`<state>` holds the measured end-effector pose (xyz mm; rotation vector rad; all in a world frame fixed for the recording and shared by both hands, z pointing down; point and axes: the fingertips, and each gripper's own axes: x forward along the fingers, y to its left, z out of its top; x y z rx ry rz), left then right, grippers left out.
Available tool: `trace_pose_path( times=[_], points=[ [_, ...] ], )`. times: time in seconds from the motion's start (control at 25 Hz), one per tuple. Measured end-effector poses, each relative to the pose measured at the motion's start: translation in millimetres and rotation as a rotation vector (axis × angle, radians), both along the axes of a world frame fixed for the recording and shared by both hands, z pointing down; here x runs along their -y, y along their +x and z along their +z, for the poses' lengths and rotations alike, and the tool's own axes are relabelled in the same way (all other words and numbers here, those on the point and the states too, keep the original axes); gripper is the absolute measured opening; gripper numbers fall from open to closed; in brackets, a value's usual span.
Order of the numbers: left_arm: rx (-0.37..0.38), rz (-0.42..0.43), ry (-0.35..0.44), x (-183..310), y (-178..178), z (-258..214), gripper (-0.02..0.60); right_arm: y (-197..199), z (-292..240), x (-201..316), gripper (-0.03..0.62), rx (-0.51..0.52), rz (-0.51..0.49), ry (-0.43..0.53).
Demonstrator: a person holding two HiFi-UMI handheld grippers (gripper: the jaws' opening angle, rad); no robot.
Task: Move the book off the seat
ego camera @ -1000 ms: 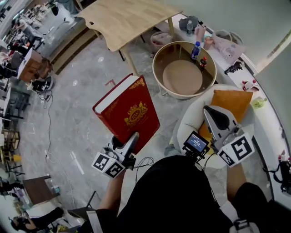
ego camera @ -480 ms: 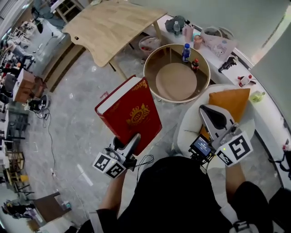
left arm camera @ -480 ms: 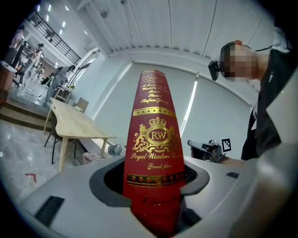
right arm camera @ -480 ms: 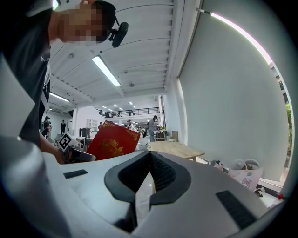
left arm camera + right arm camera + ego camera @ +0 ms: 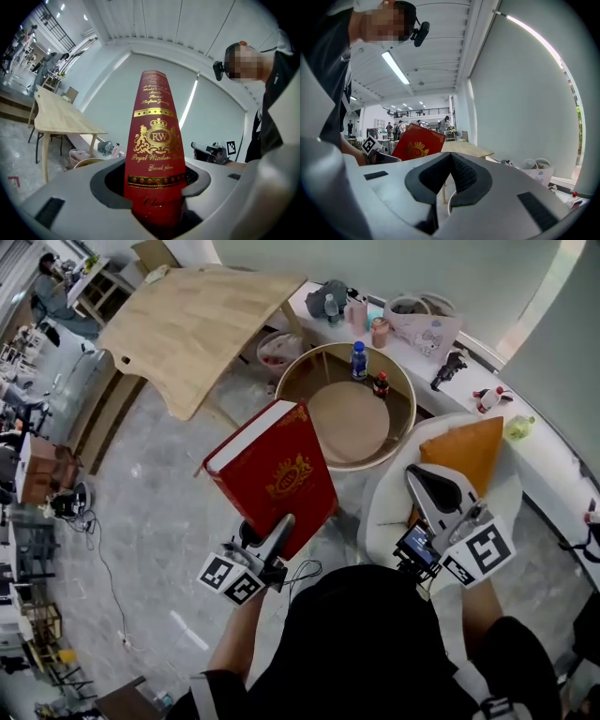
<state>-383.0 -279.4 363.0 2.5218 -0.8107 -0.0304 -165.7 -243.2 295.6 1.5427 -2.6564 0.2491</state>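
Red hardback book (image 5: 272, 474) hangs left of the white seat (image 5: 386, 498), clear of it, its lower edge pinched between the left gripper's (image 5: 279, 527) fingers for carrying away. The right gripper's (image 5: 427, 480) fingers are pressed together, empty, above the seat.

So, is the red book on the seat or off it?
Off: the left gripper clamps the red book in the air, beside the white seat.

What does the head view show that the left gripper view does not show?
Only the head view: the orange cushion on the white seat. Only the left gripper view: the camera on the person's head. Both: the red book in the left gripper, the wooden table, the right gripper.
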Motion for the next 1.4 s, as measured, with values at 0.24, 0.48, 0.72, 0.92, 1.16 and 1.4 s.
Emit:
trace_pose_path(
  times=[0.24,0.48,0.72,0.92,1.16,1.4],
  points=[
    [-0.002,0.08,-0.032,78,12,10,0.259,6,6,67,0.011,-0.011,0.07,-0.028],
    [-0.007,0.15,-0.041,153,9,13,0.259,-3,4,135,0.011,-0.024,0.125,-0.037],
    [-0.014,0.189,-0.075,211,-2,23,0.259,-13,5,184,0.011,-0.049,0.185,-0.053],
    [-0.049,0.236,-0.09,240,0,32,0.259,-18,12,208,0.011,-0.084,0.218,-0.078],
    [-0.051,0.296,-0.152,255,14,60,0.259,-13,18,218,0.011,-0.113,0.271,-0.1],
    [0.011,0.375,-0.24,263,38,100,0.259,3,24,220,0.011,-0.12,0.338,-0.129]
  ],
)
